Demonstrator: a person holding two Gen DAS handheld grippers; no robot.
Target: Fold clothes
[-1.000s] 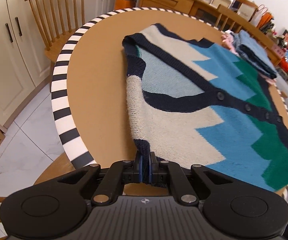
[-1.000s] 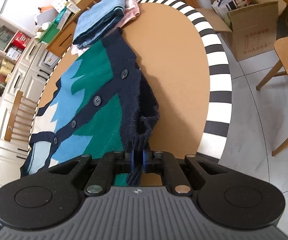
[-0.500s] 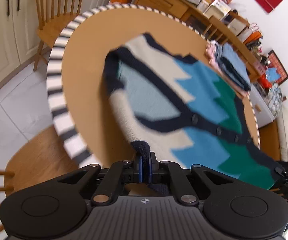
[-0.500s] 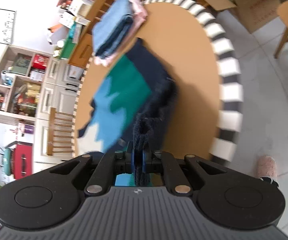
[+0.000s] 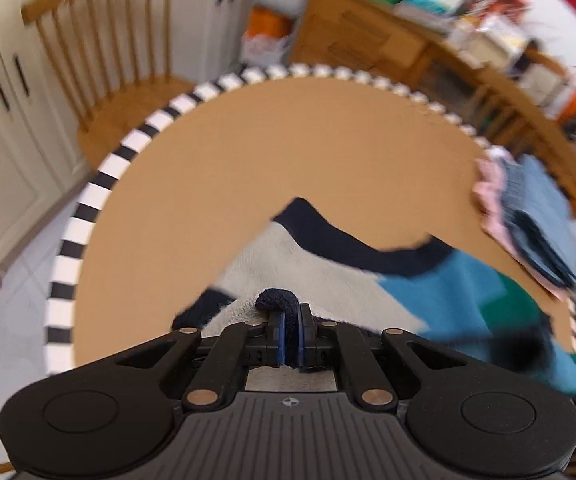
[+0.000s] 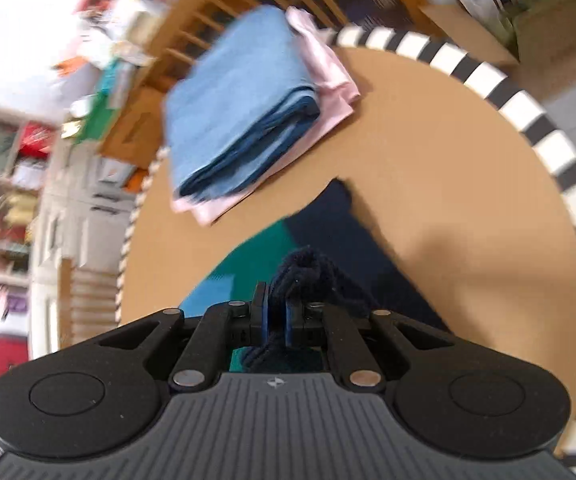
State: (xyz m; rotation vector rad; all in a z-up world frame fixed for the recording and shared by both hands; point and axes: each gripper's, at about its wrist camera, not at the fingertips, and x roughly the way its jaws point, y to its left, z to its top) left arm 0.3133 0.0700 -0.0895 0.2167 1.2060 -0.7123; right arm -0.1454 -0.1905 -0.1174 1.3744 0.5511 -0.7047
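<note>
A knitted cardigan [image 5: 328, 272] in cream, blue, green and navy lies on the round brown table [image 5: 288, 140], part of it lifted and folded over. My left gripper [image 5: 291, 336] is shut on its navy hem at the cream end. My right gripper [image 6: 275, 320] is shut on the navy edge at the green end of the cardigan [image 6: 328, 248]. Both frames are blurred by motion. The buttoned front is hidden.
A stack of folded blue and pink clothes [image 6: 247, 112] sits at the table's far side, also in the left wrist view [image 5: 536, 216]. The table has a black-and-white striped rim [image 5: 87, 200]. Wooden chairs [image 5: 103, 52], white cupboards and a cardboard box [image 6: 528, 12] surround it.
Both grippers have lifted the near edge of the cardigan and carried it forward across the table, folding it over. The buttoned front no longer shows.
</note>
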